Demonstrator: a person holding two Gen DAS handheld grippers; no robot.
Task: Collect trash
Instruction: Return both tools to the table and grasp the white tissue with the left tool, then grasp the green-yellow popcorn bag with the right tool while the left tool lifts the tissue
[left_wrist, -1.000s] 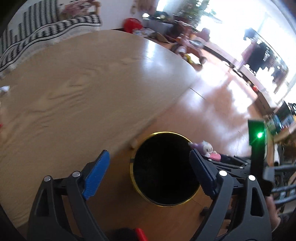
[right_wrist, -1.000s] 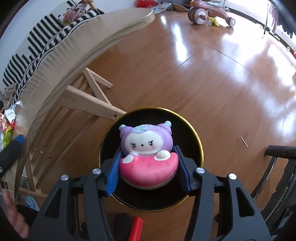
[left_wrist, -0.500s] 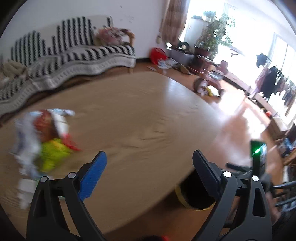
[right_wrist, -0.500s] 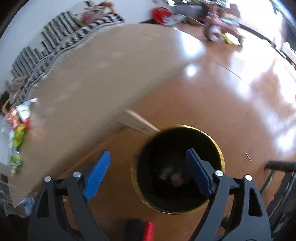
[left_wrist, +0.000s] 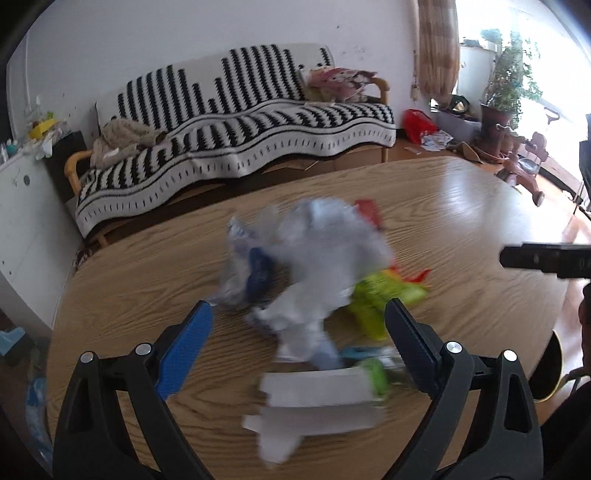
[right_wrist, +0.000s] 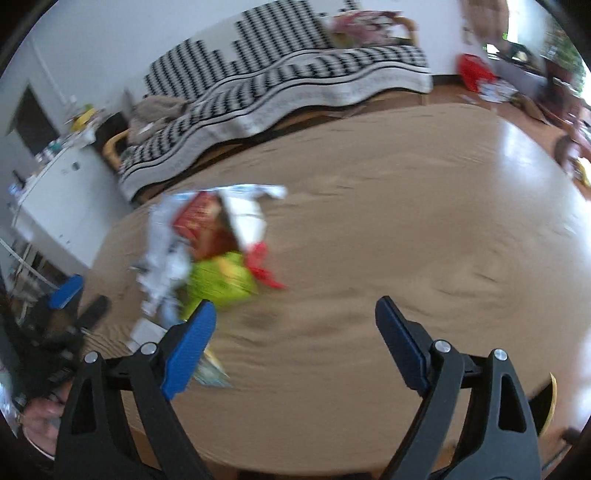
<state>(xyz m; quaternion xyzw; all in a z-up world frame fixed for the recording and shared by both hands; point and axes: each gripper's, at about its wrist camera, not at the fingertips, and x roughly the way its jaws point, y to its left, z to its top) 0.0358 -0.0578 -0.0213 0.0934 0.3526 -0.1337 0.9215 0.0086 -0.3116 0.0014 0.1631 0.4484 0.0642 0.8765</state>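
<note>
A blurred pile of trash lies on the wooden table (left_wrist: 461, 206): crumpled clear plastic (left_wrist: 317, 243), a green wrapper (left_wrist: 384, 295) and a white carton (left_wrist: 314, 398). My left gripper (left_wrist: 299, 321) is open and empty just above the near side of the pile. In the right wrist view the pile (right_wrist: 210, 251) lies to the left, with a red snack bag (right_wrist: 203, 221) on top. My right gripper (right_wrist: 295, 317) is open and empty over bare table, right of the pile. The black bin's gold rim (right_wrist: 550, 398) shows past the table edge at lower right.
A striped sofa (left_wrist: 236, 122) stands behind the table. A white cabinet (right_wrist: 62, 199) is at the left. Toys and a potted plant (left_wrist: 506, 85) sit on the floor at the far right. The left gripper shows at the left edge of the right wrist view (right_wrist: 66, 291).
My right gripper opened and dropped the plush toy into the bin. Both grippers then swung up from the bin to the table, and the trash pile came into view.
</note>
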